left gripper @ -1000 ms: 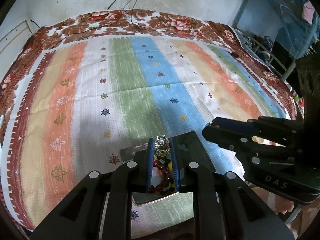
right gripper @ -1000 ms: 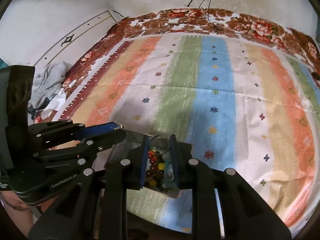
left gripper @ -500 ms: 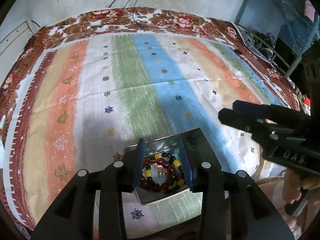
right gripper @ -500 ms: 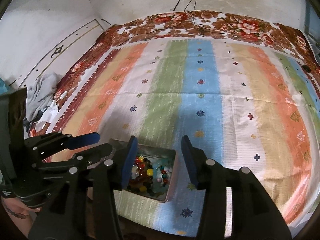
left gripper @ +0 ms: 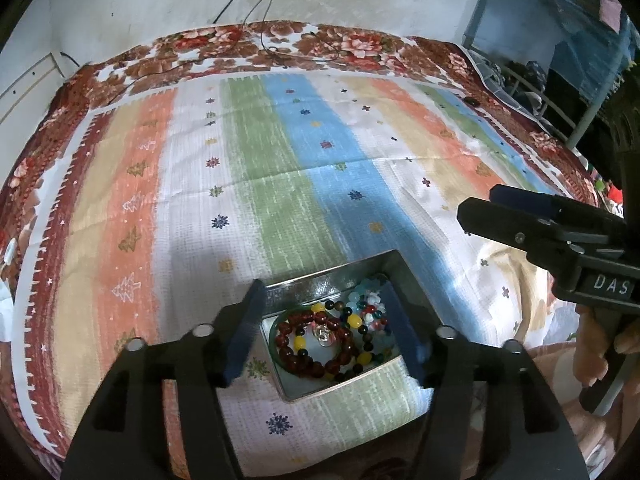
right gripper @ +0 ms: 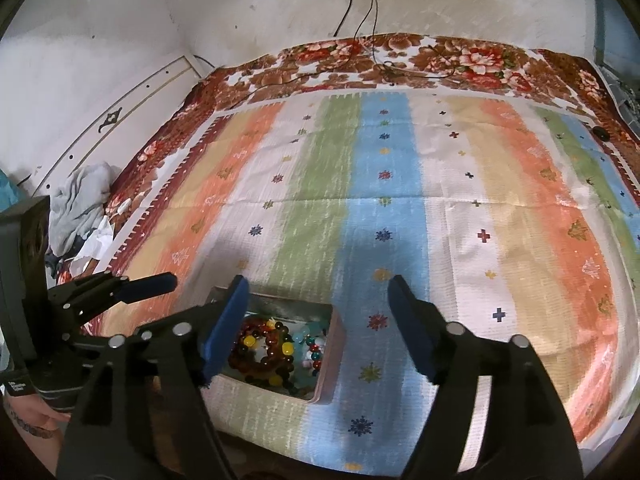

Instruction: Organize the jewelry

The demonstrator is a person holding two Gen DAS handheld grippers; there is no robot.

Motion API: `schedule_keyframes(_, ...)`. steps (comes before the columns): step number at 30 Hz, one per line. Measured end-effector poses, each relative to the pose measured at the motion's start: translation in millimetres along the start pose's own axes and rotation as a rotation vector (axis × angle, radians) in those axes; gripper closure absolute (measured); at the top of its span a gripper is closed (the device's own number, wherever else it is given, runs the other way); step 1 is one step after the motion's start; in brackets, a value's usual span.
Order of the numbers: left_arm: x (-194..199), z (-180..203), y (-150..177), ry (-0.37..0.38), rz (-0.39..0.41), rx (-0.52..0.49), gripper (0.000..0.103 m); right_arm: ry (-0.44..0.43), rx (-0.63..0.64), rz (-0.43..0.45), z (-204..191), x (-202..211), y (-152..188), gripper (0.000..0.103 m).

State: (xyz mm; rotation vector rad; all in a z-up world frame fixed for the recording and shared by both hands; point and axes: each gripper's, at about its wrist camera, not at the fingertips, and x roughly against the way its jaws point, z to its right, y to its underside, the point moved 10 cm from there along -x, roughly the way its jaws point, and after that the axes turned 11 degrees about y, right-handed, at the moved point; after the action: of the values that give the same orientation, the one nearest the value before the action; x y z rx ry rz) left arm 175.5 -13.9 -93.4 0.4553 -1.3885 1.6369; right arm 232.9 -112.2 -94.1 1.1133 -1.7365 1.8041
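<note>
A small metal tin (left gripper: 304,390) sits near the front edge of the striped bedspread, also in the right wrist view (right gripper: 334,344). It holds a red and yellow bead bracelet (left gripper: 304,354), a clear-stone ring (left gripper: 323,334) inside the bracelet loop, and pale blue and mixed beads (left gripper: 366,306). My left gripper (left gripper: 324,332) is open and empty, its jaws on either side of the tin, above it. My right gripper (right gripper: 316,324) is open and empty, with the tin under its left finger (right gripper: 224,324). The bracelet (right gripper: 260,350) also shows there.
The striped cloth (right gripper: 384,208) covers a bed with a floral border. Cables (right gripper: 360,20) hang down the back wall. Crumpled clothes (right gripper: 80,208) lie off the bed's left side. A blue metal frame (left gripper: 520,60) stands at the right.
Both grippers have opened wide and pulled back from the tin. The ring that the left gripper held a second ago now lies in the tin on the bracelet.
</note>
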Motion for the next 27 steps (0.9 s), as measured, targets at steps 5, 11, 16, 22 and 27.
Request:
schedule_keyframes(5, 6, 4, 1, -0.002, 0.032, -0.011, 0.024, 0.005, 0.014, 0.018, 1, 7, 6, 0.017)
schedule_keyframes(11, 15, 4, 5, -0.025, 0.065, -0.018, 0.016, 0.023, 0.018, 0.045, 7, 15, 15, 0.011)
schedule_keyframes(16, 23, 2, 9, -0.041, 0.094, -0.018, 0.011, 0.026, 0.023, 0.072, 10, 24, 21, 0.008)
schedule_keyframes(22, 33, 2, 18, -0.071, 0.130, -0.037, 0.008, 0.068, 0.079, 0.138, 10, 39, 28, 0.005)
schedule_keyframes(27, 43, 9, 25, -0.086, 0.157, -0.050, 0.007, 0.059, 0.112, 0.183, 6, 53, 38, 0.005)
